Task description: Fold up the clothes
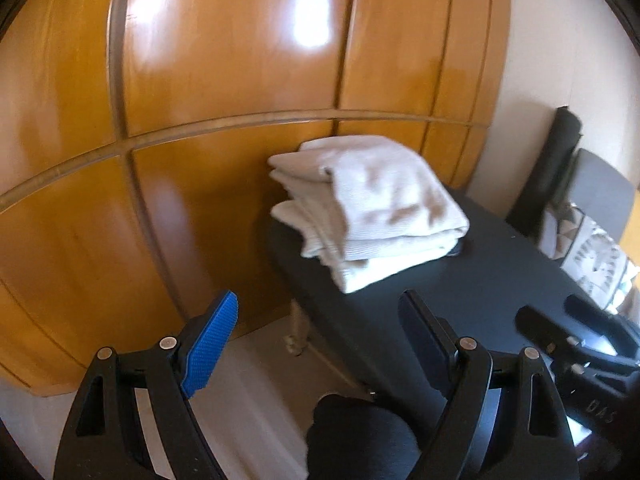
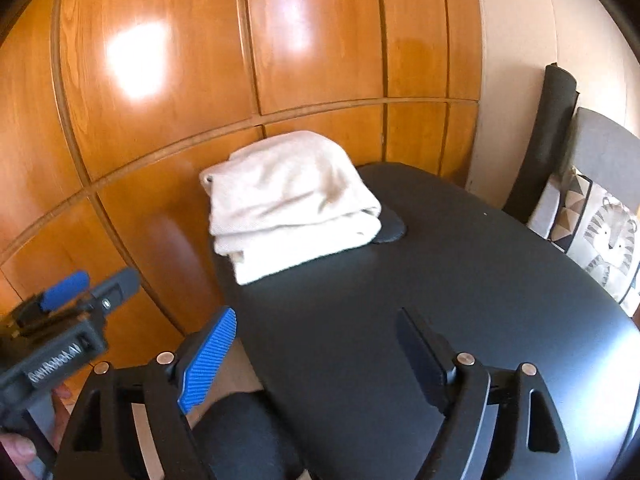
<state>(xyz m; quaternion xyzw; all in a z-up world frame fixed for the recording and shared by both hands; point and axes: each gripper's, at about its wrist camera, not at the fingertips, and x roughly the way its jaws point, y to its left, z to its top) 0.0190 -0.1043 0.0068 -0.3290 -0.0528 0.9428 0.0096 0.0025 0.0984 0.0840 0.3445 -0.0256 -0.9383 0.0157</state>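
Left wrist: both claws (image 1: 316, 344) (image 2: 316, 350) gape empty; folded cloth (image 1: 368, 208) hides dark item beneath.

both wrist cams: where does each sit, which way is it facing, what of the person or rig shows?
Left wrist: on the left gripper, angled down at the folded cream garment on the black table; right gripper at right edge.
Right wrist: on the right gripper, same aim; left gripper and hand at left.
Shared: garment, table, wooden wardrobe, cushioned chair.
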